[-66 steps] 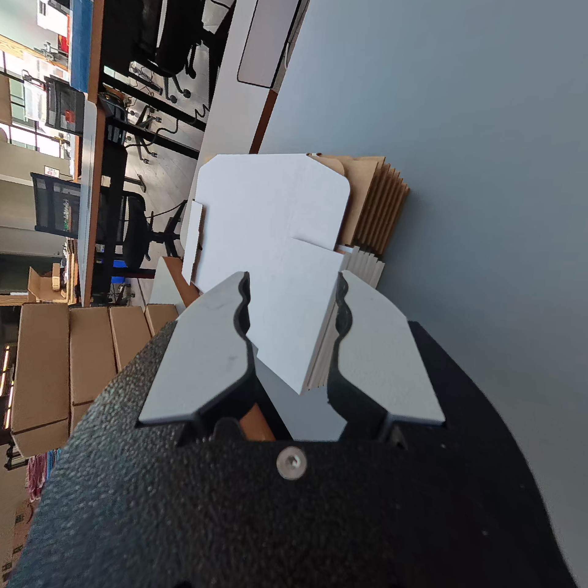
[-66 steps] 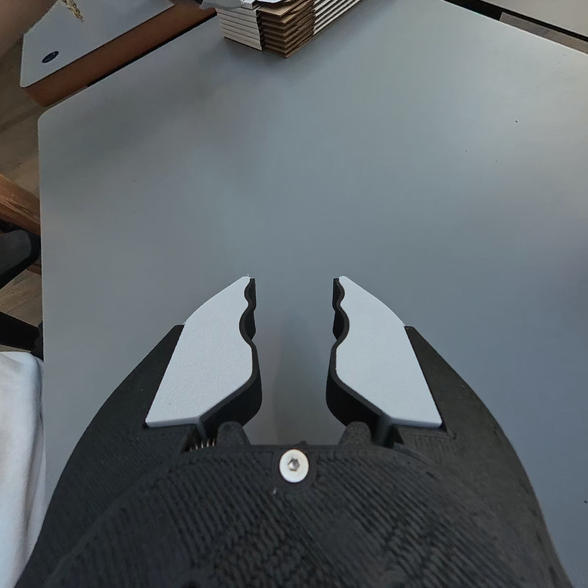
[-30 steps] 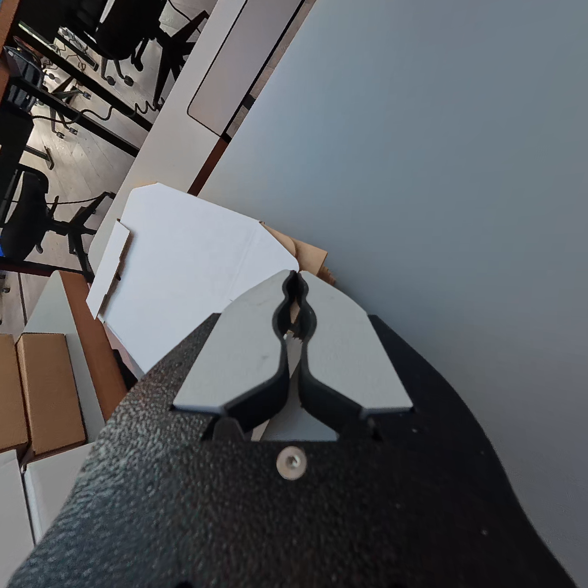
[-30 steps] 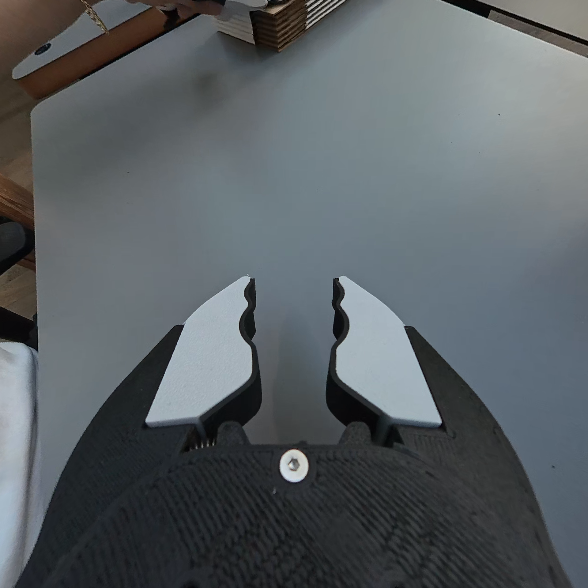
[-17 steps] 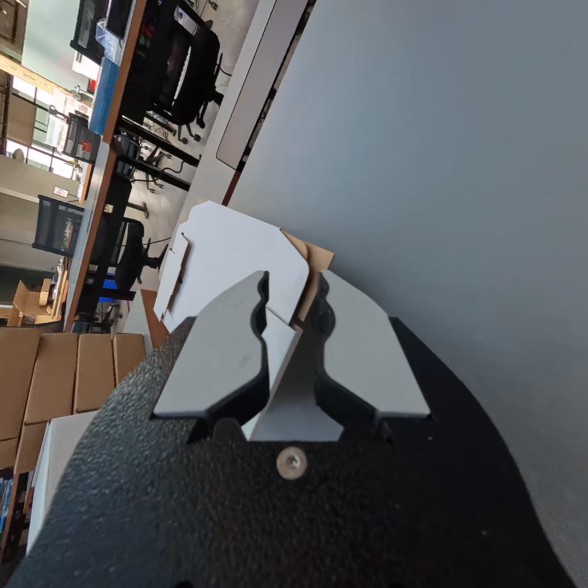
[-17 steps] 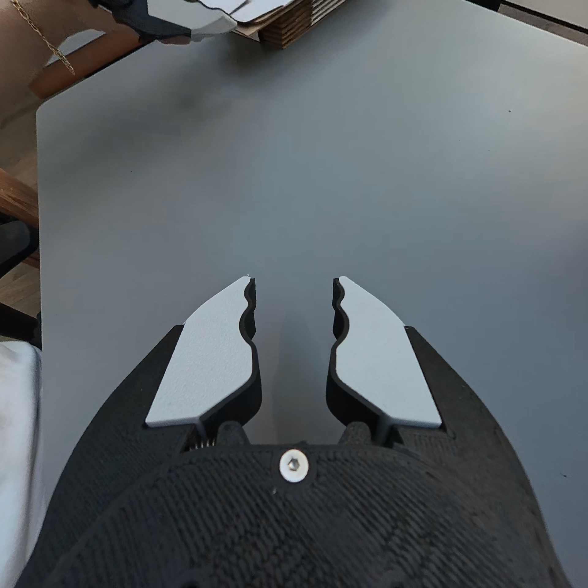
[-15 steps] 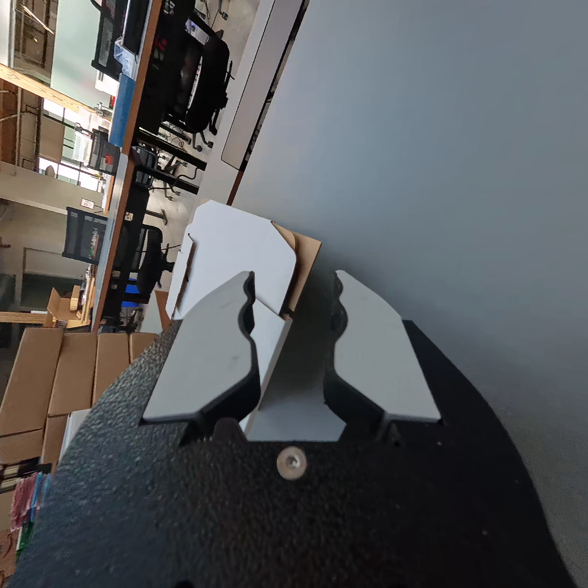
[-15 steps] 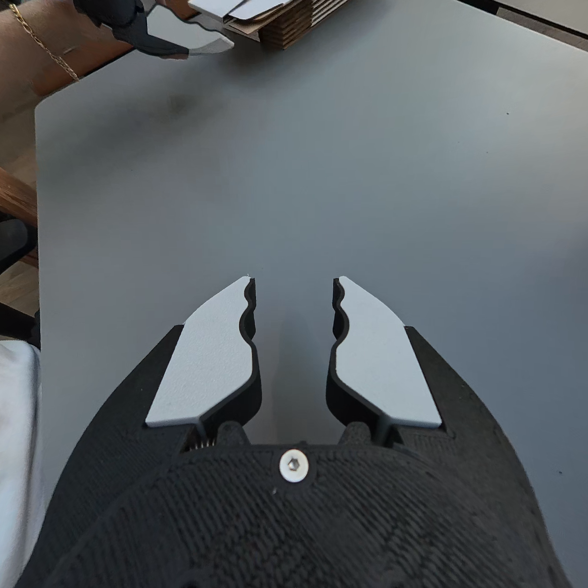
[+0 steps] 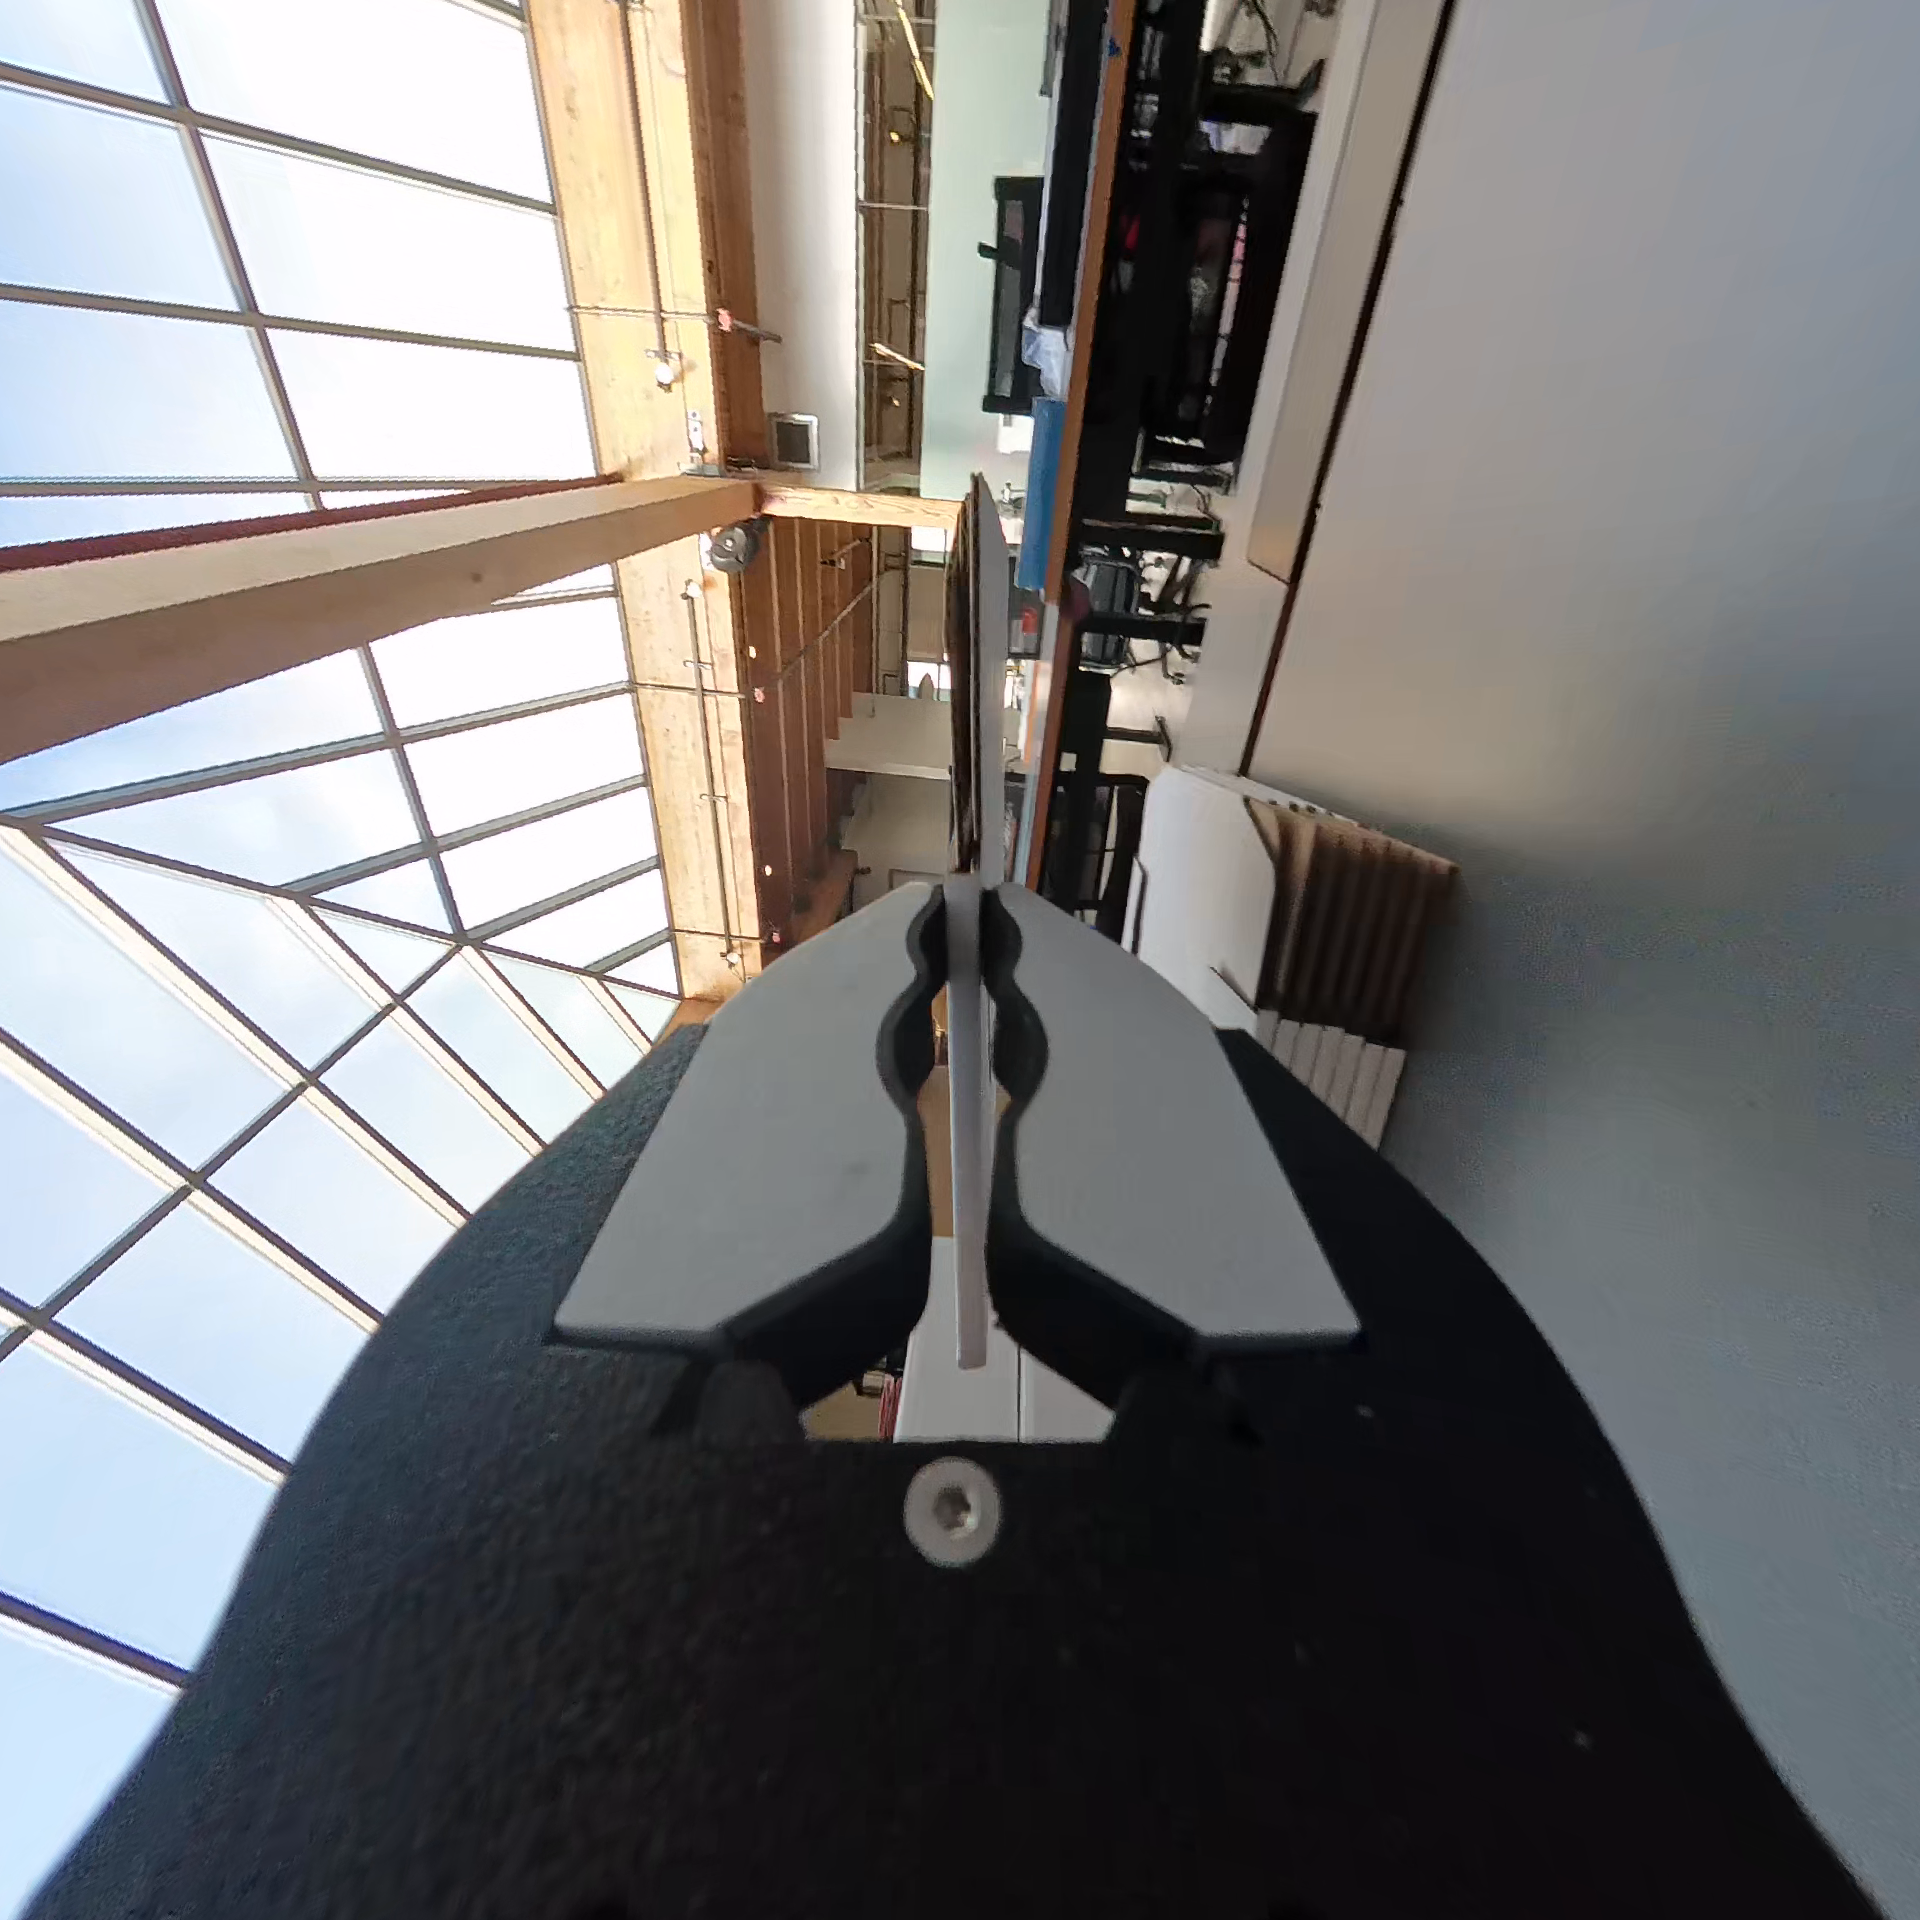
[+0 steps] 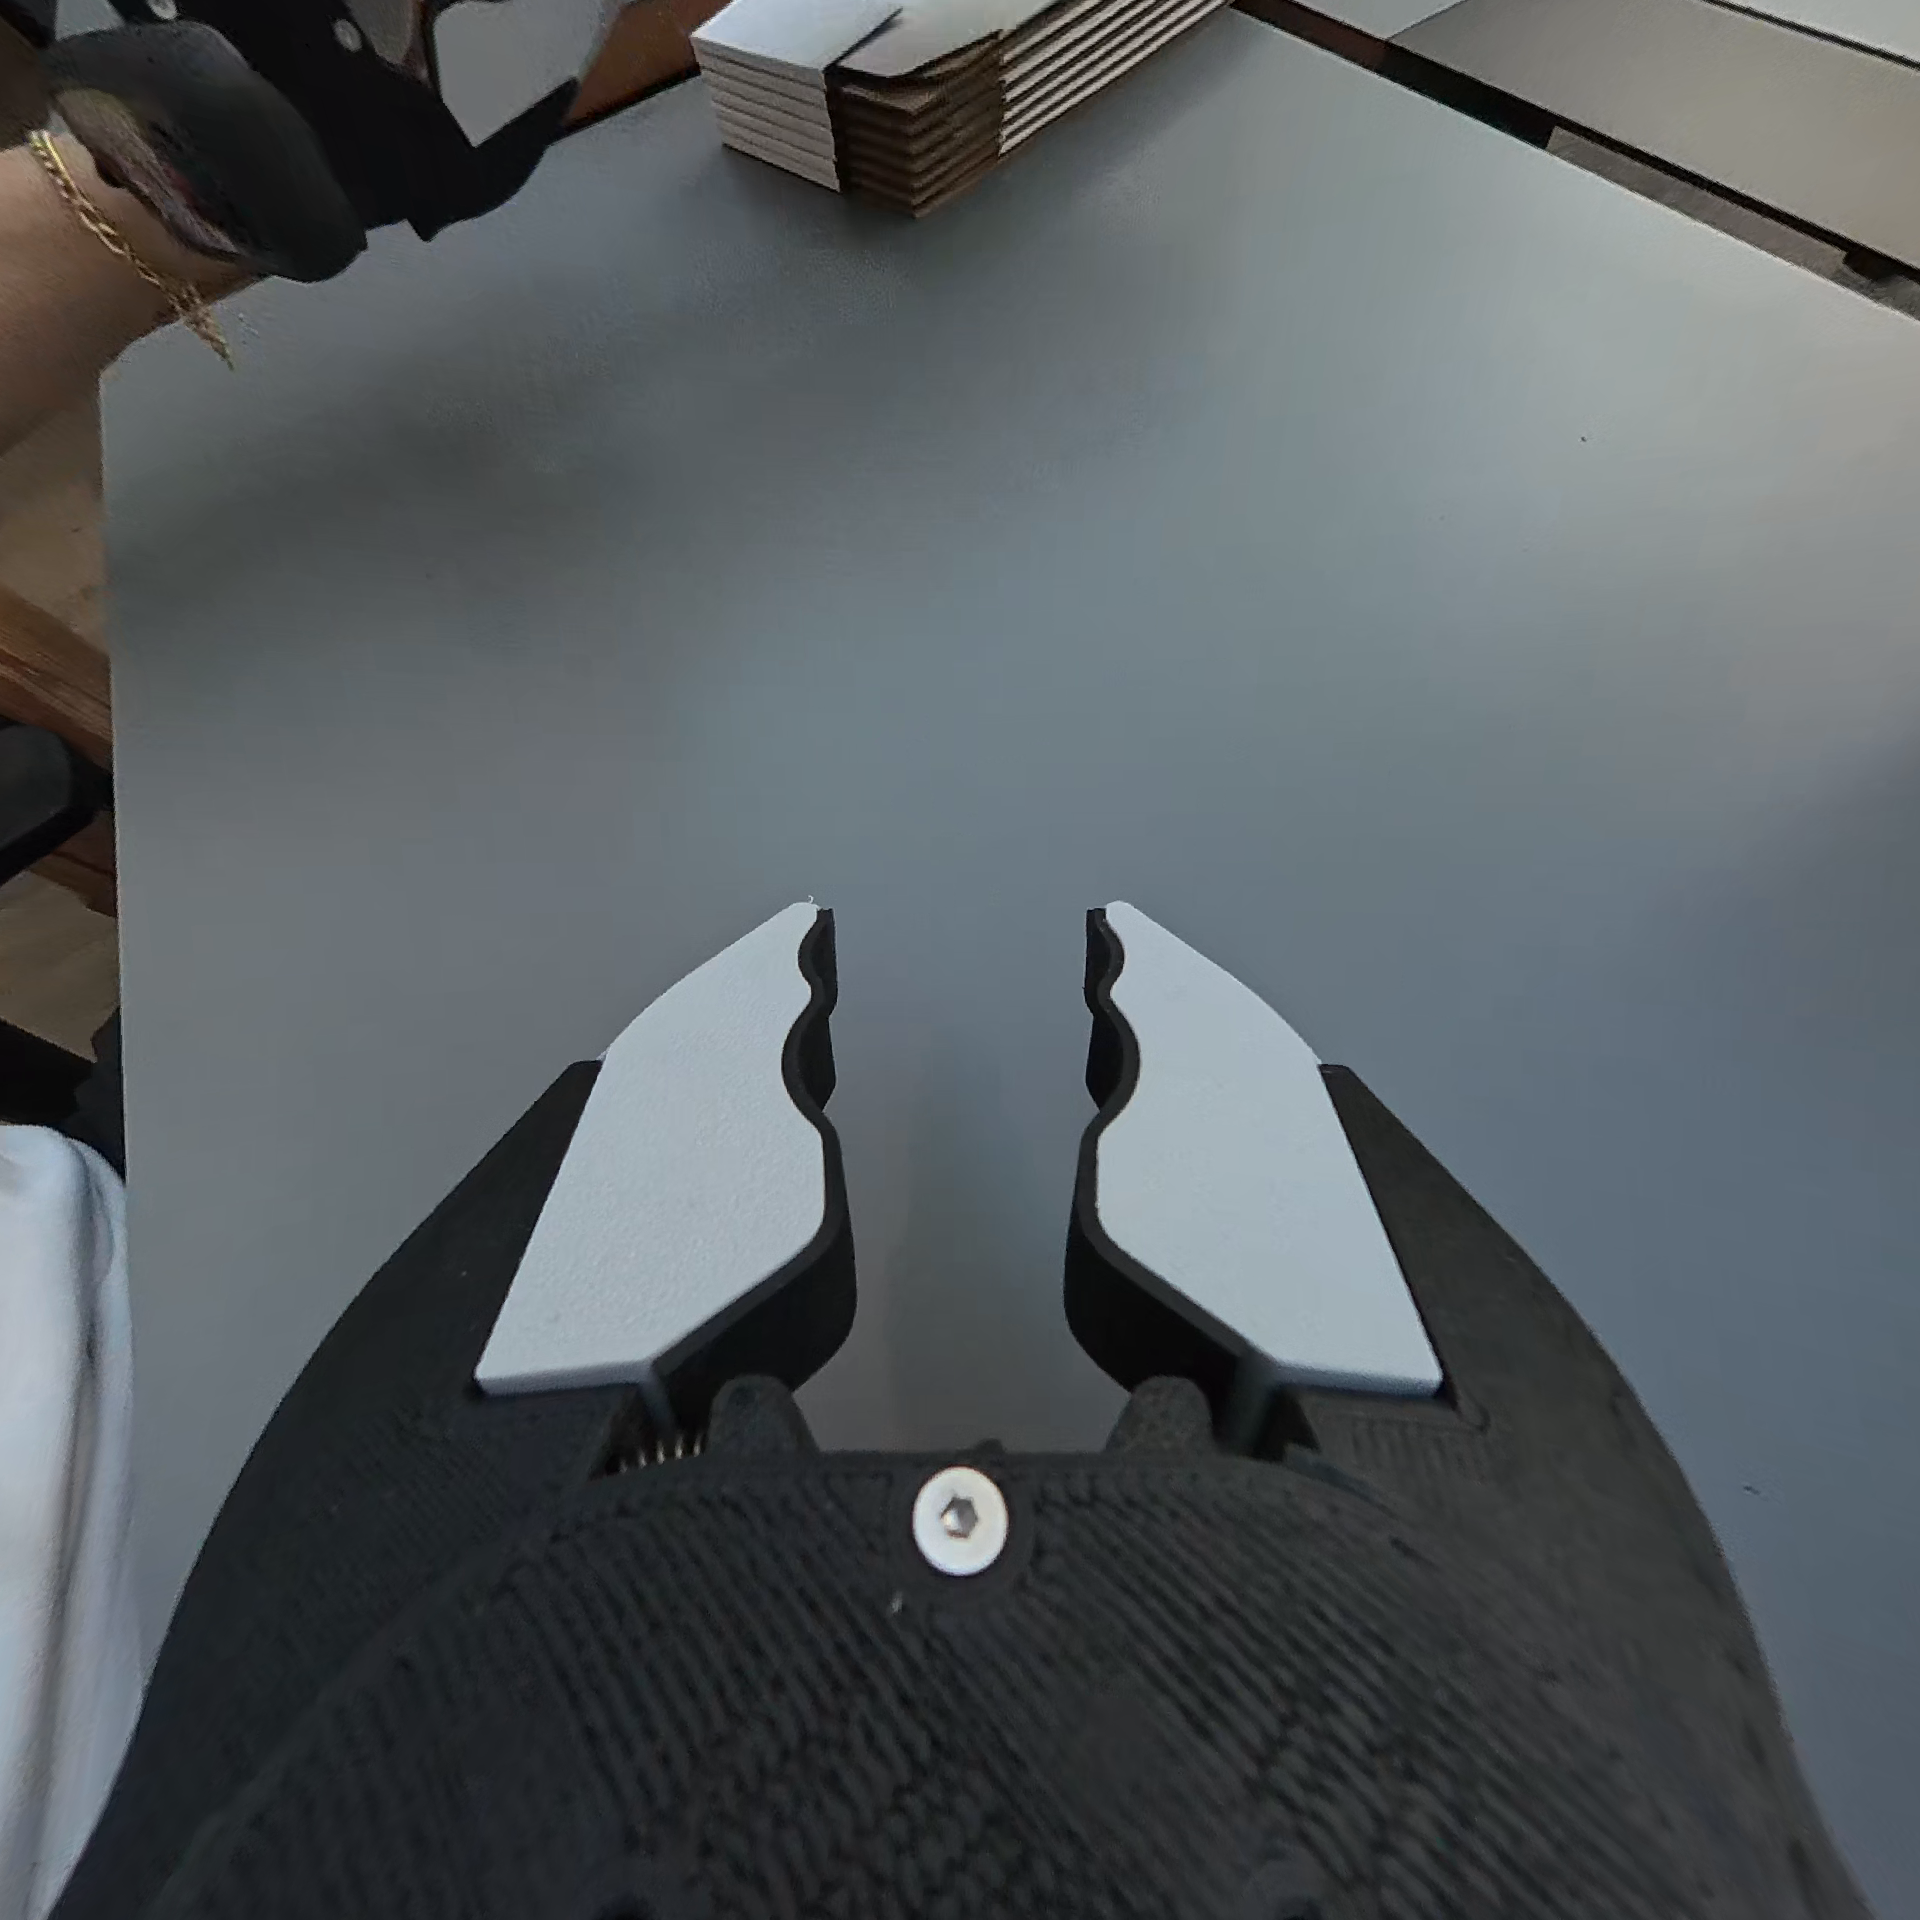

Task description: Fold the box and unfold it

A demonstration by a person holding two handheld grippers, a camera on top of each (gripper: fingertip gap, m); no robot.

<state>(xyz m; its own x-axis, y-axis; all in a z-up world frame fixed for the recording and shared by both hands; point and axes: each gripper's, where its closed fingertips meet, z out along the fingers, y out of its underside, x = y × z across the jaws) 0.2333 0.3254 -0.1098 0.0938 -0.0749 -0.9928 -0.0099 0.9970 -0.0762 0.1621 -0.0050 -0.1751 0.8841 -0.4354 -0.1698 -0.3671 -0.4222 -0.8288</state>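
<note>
While the stack (image 10: 914, 94) of flat boxes sits at the table's (image 10: 1143, 582) far edge, nothing lies near the right gripper (image 10: 958, 914), jaws apart. Left gripper (image 9: 968, 904), rolled sideways in the air, clamps a box (image 9: 982, 665) edge-on.

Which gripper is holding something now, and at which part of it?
The left gripper is shut on a flat cardboard box blank, pinching it edge-on near one edge. The right gripper is open and holds nothing.

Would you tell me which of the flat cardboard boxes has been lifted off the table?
The one clamped edge-on in the left hand-held gripper: that box is in the air, while the others lie in a stack at the table's far edge.
</note>
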